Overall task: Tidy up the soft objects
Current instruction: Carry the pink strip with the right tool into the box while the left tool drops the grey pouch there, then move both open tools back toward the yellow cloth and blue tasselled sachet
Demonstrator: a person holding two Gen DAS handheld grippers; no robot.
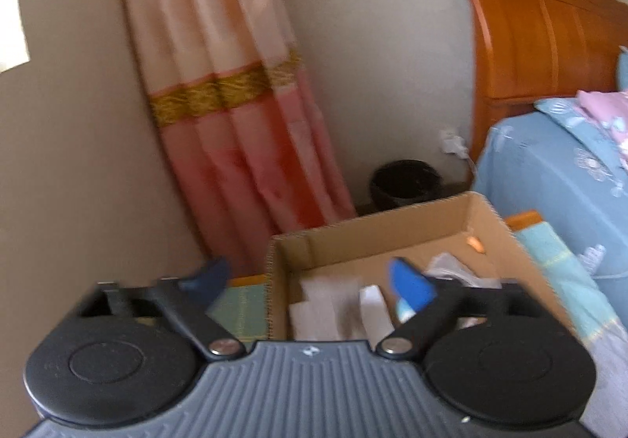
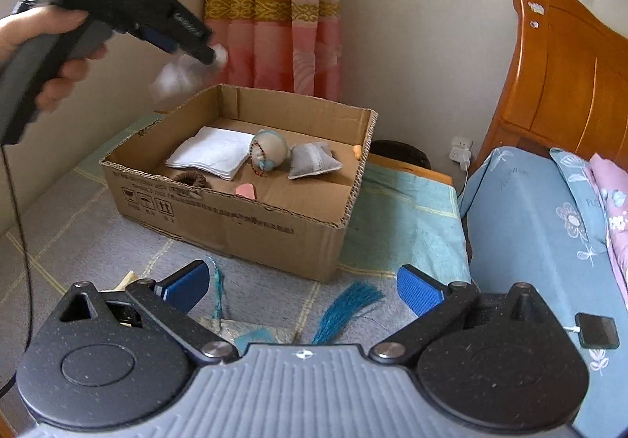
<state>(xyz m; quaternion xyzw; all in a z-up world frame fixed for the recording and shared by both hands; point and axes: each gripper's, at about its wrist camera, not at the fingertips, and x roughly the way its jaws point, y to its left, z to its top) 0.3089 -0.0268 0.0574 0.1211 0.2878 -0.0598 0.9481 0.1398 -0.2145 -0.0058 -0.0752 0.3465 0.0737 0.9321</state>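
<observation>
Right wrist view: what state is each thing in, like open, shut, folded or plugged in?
left tongs, open.
right tongs, open, empty.
cardboard box, open-topped, soft things inside.
white cloth, folded, flat in the box.
white fluff, blurred, by the left tongs' tip.
charger, plugged into the wall.

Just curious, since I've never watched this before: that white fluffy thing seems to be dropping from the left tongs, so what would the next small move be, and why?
Probably bring the right tongs down onto the teal tassel lying between their open fingers. The left tongs are open over the cardboard box, and a blurred white wad appears to be in mid-air by the box's edge, so that piece looks released. The tassel is outside the box.
</observation>
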